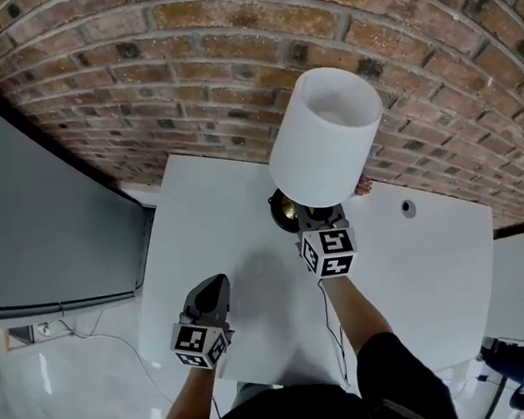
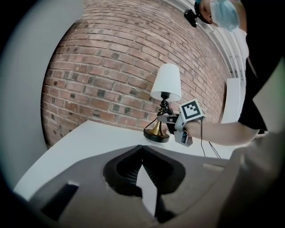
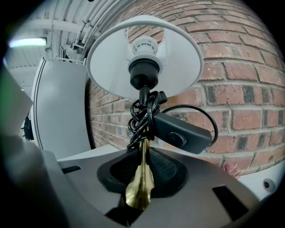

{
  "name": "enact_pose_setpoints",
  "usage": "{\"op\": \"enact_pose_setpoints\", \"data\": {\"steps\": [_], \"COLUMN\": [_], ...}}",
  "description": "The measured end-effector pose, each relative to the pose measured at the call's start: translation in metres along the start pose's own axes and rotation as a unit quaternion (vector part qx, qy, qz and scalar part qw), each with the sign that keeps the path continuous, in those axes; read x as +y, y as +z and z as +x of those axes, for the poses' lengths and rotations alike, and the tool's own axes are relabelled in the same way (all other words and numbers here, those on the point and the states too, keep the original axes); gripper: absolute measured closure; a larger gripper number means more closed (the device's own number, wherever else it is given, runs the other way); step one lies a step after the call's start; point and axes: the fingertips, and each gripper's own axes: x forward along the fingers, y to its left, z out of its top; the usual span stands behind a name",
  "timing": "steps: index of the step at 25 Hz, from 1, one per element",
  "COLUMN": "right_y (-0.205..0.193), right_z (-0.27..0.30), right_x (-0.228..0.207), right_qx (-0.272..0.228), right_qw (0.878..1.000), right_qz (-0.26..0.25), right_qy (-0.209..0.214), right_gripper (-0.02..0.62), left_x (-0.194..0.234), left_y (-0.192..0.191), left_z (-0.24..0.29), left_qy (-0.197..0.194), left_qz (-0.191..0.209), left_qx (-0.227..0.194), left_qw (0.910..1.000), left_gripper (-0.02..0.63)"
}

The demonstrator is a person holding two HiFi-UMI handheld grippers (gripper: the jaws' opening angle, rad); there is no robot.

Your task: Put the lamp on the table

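Note:
The lamp has a white shade (image 1: pixel 324 137) and a round brass base (image 1: pixel 285 211), which stands on the white table (image 1: pixel 417 271) near the brick wall. My right gripper (image 1: pixel 311 217) is shut on the lamp's brass stem (image 3: pixel 140 182), just under the coiled black cord (image 3: pixel 143 116) and its switch (image 3: pixel 180 133). The shade (image 3: pixel 144 58) rises right above the right gripper (image 3: pixel 141 156). My left gripper (image 1: pixel 216 285) hovers over the table's near left part, shut with nothing in it. In the left gripper view the jaws (image 2: pixel 142 150) meet, with the lamp (image 2: pixel 165 87) ahead.
A brick wall (image 1: pixel 135 68) runs behind the table. A grey panel (image 1: pixel 29 210) stands at the left. A small round hole (image 1: pixel 408 207) sits in the tabletop right of the lamp, and a small pink thing (image 1: pixel 364 186) lies by the wall. Cables lie on the floor (image 1: pixel 90 347).

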Motion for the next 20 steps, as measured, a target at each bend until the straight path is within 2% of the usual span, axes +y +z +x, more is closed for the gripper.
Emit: {"op": "enact_pose_setpoints", "data": {"steps": [6, 20], "right_y": [-0.009, -0.013], "right_z": [0.016, 0.026], "right_x": [-0.007, -0.009], "right_qx": [-0.003, -0.023], "right_qw": [1.0, 1.0], "right_qz": [-0.001, -0.015], "right_qy": [-0.008, -0.014], "right_gripper": [0.518, 0.517], "left_x": [0.004, 0.005], "left_y": [-0.012, -0.015], "left_z": [-0.002, 0.005], "left_qy": [0.019, 0.034], "left_qz": [-0.016, 0.018], "left_qx": [0.01, 0.013], "left_qw": [0.9996, 0.9992], "left_gripper": [0.607, 0.607]}}
